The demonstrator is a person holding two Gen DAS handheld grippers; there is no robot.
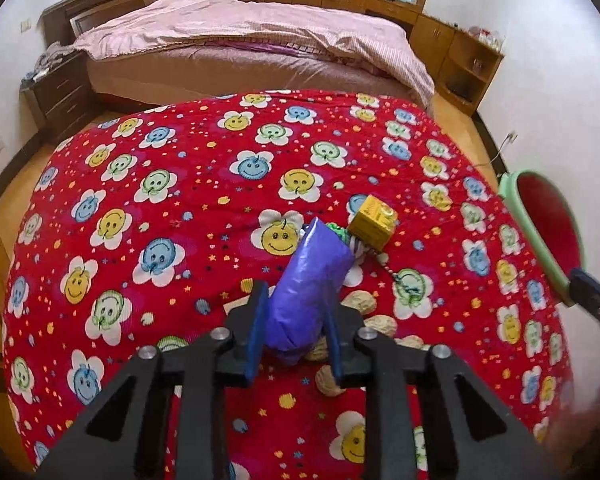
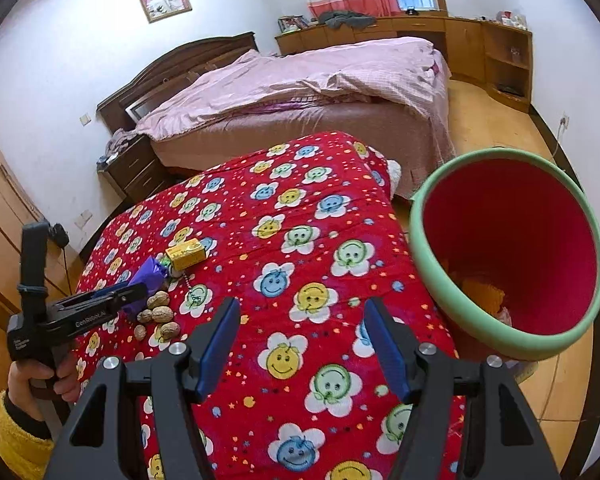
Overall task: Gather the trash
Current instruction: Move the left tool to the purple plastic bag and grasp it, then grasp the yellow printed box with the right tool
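Left gripper (image 1: 296, 336) pinching the purple wrapper (image 1: 308, 280); right gripper (image 2: 300, 344) spread and holding nothing.

The wrapper sits between the left blue fingers (image 1: 256, 332), its far end pointing toward the yellow box (image 1: 372, 222); whether it has left the quilt I cannot tell. Peanut shells (image 2: 158, 314) lie just beside and under it, near the quilt's left edge in the right wrist view, with a small chain (image 2: 194, 290) next to the box. Risk, as I judge it: the wrapper is soft and crinkled, so it could slip out during the carry to the bin (image 2: 428, 248), which stands on the floor off the quilt's right edge, well apart; its rim is narrow from this angle. The red quilt (image 2: 324, 240) with smiley flowers is padded and uneven, so shells could roll. Beyond: a bed (image 2: 300, 92) with pink cover, wooden cabinets (image 2: 480, 44), wood floor.
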